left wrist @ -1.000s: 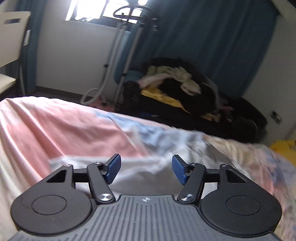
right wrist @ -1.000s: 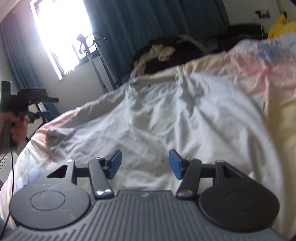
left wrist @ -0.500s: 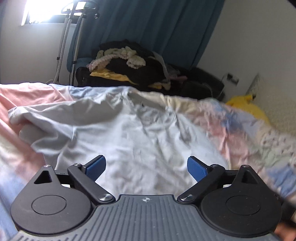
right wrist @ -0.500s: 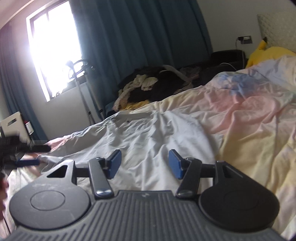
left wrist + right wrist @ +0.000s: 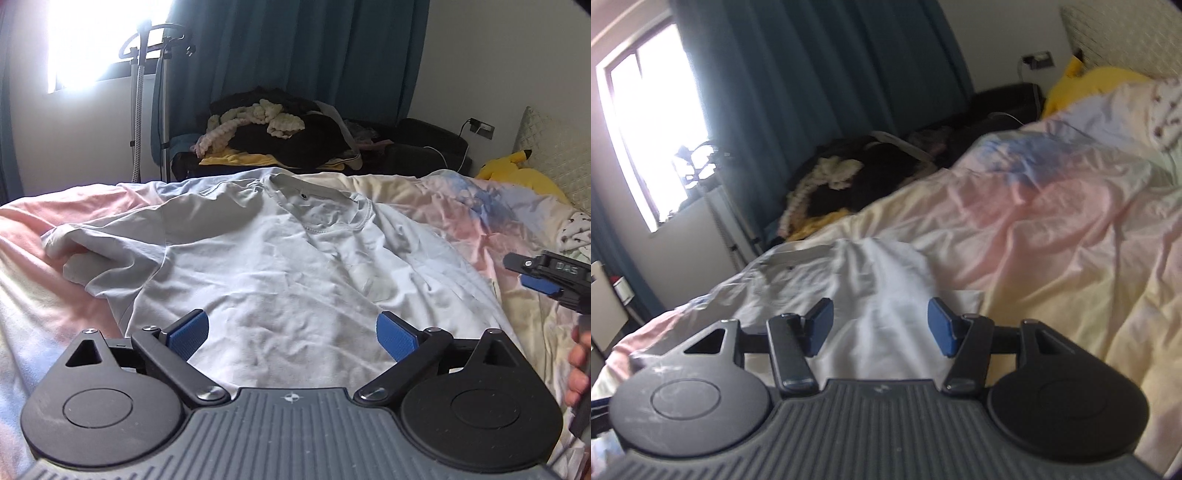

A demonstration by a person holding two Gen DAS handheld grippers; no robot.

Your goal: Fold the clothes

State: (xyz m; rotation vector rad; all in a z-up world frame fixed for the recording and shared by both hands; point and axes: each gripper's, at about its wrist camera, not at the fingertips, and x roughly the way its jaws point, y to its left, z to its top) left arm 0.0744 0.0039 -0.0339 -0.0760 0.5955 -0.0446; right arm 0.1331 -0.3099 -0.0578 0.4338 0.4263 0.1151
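- Lay spread face-up on the pastel duvet [image 5: 461,206]: a pale grey T-shirt [image 5: 295,266], collar at the far edge, hem nearest, left sleeve [image 5: 92,258] bunched and rolled under itself.
- Hovered over the near hem, jaws spread to their widest with nothing between the pads: left gripper [image 5: 291,332].
- Hung half-open and empty over the shirt's right edge, seen blurred: right gripper [image 5: 879,326].
- Judged likely to trap the crumpled sleeve in the first fold, unless smoothed flat beforehand.
- Risked pinching duvet together with shirt, soft bedding lying directly beneath the thin cloth.
- Risked a skewed fold, one hand gripping ahead of the other.
- Stood well clear at the far side: a heap of clothes [image 5: 273,129] and a yellow plush toy [image 5: 513,166].
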